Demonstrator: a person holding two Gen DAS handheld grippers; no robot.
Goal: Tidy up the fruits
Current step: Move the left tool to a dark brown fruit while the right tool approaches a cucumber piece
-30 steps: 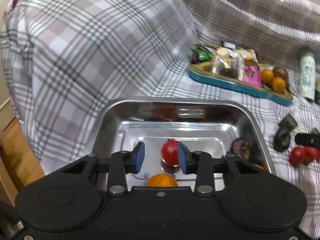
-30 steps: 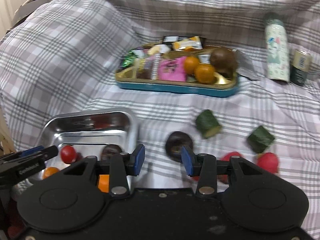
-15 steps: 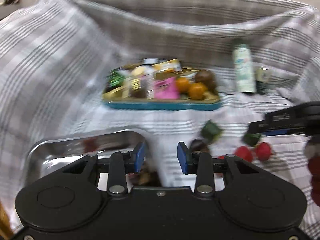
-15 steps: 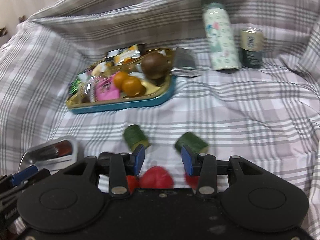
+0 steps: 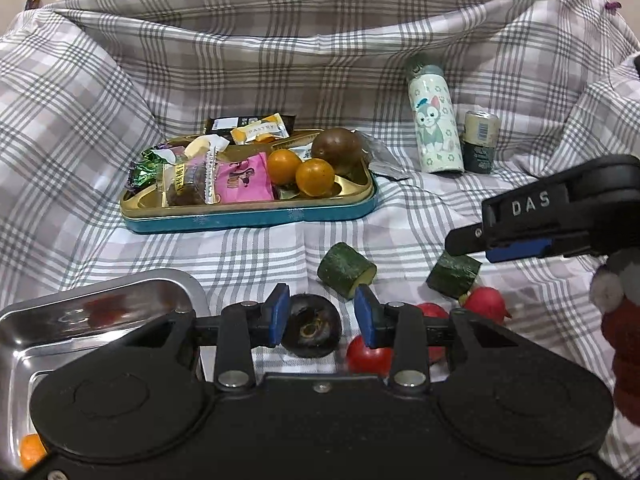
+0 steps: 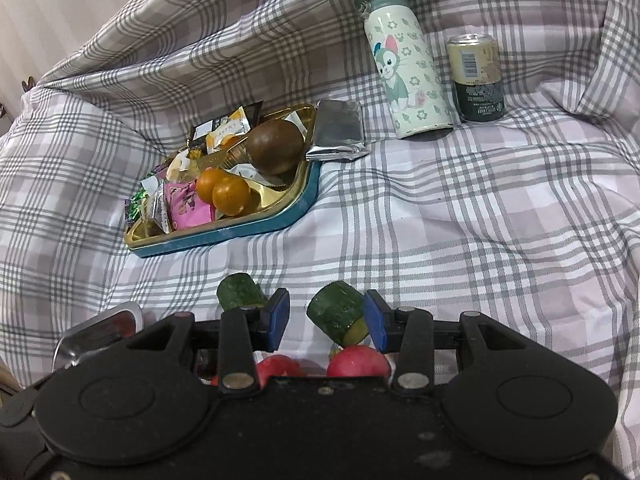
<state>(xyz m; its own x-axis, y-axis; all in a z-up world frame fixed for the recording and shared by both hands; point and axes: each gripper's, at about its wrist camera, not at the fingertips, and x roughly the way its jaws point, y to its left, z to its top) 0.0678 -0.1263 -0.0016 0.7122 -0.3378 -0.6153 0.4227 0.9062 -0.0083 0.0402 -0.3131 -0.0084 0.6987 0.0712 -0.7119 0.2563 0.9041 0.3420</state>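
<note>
Just right of the steel tray (image 5: 100, 312), on the checked cloth (image 5: 400, 216), a dark round fruit (image 5: 310, 326) sits between the parted blue pads of the left gripper (image 5: 322, 318), untouched as far as shows. Right of the tray again lie two cucumber chunks (image 5: 346, 274), a tomato (image 5: 368, 356) and red radishes (image 5: 484, 304). The right gripper (image 6: 326, 318) hangs over one chunk (image 6: 338, 314), jaws apart, gripping nothing. Behind the tray stands a teal tin (image 5: 248, 216) with oranges (image 5: 300, 170) and snacks.

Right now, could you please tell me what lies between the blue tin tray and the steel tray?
Only bare checked cloth; nothing sits between the blue tin tray and the steel tray, as the left wrist view shows.
</note>
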